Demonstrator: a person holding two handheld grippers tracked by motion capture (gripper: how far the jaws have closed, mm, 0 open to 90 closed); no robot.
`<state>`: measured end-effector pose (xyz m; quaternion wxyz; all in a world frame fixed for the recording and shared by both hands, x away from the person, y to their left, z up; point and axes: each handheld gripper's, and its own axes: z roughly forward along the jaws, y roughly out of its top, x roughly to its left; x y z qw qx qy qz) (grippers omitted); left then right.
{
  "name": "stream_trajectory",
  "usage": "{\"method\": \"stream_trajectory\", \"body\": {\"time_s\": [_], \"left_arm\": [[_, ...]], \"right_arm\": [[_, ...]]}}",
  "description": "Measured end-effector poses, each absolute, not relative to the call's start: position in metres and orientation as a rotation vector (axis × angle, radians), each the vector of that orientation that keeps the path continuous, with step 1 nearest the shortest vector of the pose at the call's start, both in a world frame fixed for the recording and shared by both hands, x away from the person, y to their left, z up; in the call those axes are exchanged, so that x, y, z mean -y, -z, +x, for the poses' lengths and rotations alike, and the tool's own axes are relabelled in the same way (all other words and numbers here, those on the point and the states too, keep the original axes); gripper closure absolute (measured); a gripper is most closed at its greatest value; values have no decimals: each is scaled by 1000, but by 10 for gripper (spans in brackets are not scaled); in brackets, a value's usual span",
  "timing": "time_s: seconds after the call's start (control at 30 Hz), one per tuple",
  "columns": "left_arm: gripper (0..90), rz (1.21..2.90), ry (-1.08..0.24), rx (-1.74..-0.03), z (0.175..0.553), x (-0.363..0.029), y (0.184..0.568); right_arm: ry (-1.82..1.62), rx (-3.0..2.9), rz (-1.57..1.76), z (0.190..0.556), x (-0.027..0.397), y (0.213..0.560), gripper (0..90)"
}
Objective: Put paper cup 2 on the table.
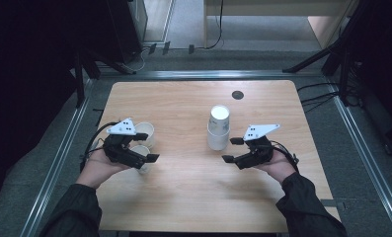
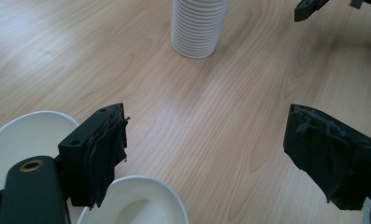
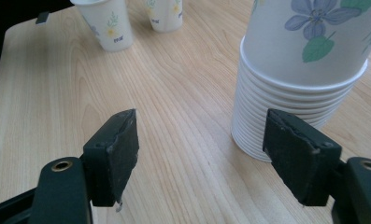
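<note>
Facing cup stack's (image 3: 286, 84) floral print

Dark sleeves, black grippers — the left gripper (image 1: 145, 146) and right gripper (image 1: 231, 150) carry three-cornered, pale grey plates.

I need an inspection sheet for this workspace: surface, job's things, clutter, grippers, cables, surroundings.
Surface: wooden table, with a dark round hole near the far edge.
Job's things: upside-down stack of paper cups at centre; two single cups upright at left.
Clutter: nothing seen.
Grippers: left hand-held gripper open, over the single cups; right hand-held gripper open, beside the stack, holding nothing.
Cables: black cables on the floor at right.
Surroundings: grey floor, metal rails, dark stands.
</note>
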<state>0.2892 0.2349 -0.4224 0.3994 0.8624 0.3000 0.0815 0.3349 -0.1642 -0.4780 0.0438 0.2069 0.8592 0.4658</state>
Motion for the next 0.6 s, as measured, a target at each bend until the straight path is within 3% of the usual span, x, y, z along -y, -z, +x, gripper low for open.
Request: {"method": "stream_trajectory", "body": {"time_s": [0.37, 0.6], "left_arm": [[137, 2182, -125, -693, 290, -199, 434], [136, 2199, -147, -666, 288, -179, 441]], "right_arm": [[-1440, -2622, 612, 328, 163, 475, 273], [-1445, -2624, 586, 316, 167, 472, 272]]}}
